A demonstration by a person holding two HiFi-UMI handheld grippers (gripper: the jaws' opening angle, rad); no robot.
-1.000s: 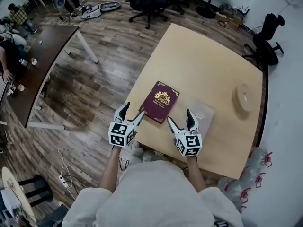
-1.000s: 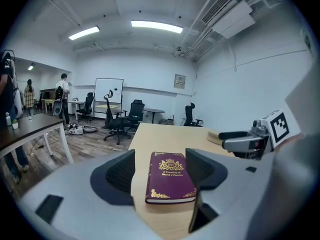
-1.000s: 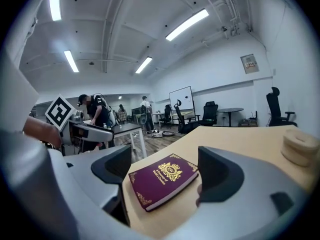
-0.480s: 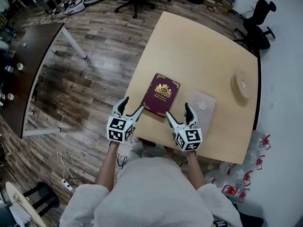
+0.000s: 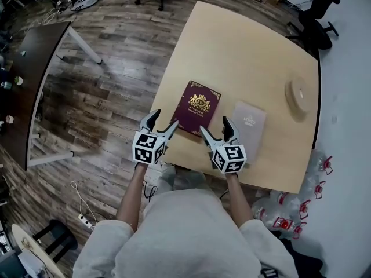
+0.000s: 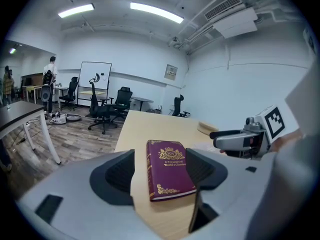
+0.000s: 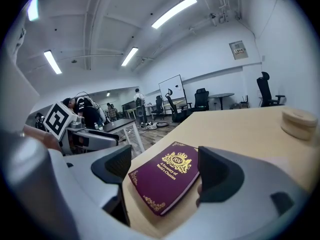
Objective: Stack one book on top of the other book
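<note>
1. On the table (image 5: 243, 51), near its front edge, the maroon book (image 5: 197, 106) lies flat with its long axis running away from the person. The pale book (image 5: 249, 123) lies just beside it on the right, not touching.
2. The left gripper (image 5: 164, 119) hovers off the maroon book's near-left corner, jaws spread, pinching nothing.
3. The right gripper (image 5: 215, 126) hovers at the near-right corner, between the two books, jaws also spread and empty.
4. The maroon book lies just ahead of both grippers, about equally near each, so its near short edge looks like the likely place to grab.
</note>
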